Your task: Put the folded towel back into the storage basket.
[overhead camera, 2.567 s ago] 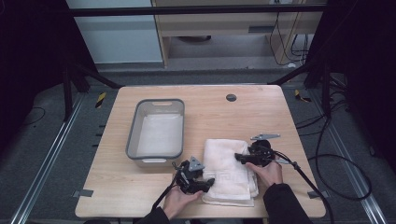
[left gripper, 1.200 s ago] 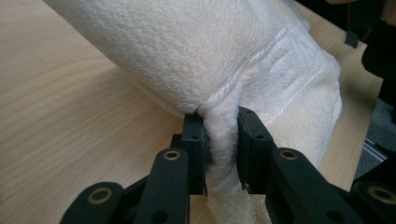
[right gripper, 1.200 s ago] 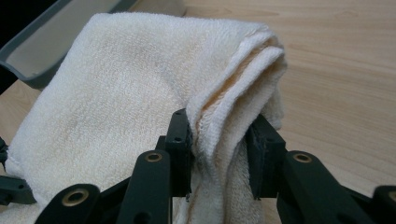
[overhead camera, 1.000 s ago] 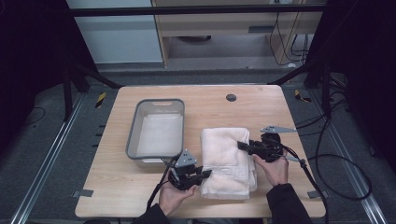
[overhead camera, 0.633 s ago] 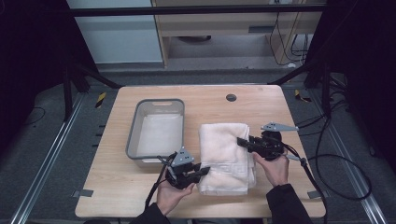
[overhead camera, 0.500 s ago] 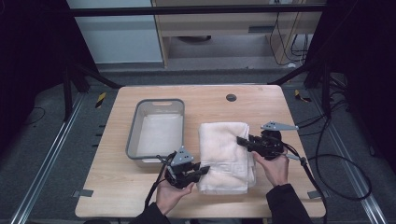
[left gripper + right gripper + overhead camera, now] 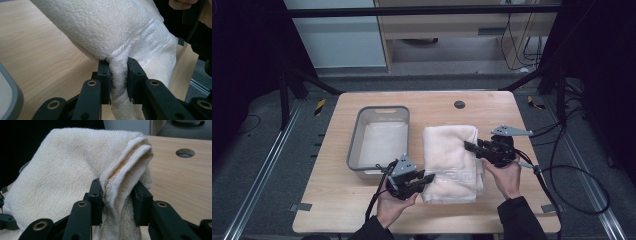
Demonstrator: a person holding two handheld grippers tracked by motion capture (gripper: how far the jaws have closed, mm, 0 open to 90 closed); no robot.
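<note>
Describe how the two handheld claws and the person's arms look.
Both claws, the left claw and the right claw, are black, with two flat perforated jaws on arms joined by brass-ringed pivots. Each carries a grey three-cornered plate on top and trails a black cable. The person wears dark sleeves.

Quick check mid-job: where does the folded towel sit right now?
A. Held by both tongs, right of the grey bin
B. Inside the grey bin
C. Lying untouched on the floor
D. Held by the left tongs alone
A: the left tongs and right tongs each pinch a fold of the cream towel, which sits on the table right of the grey bin.
</note>
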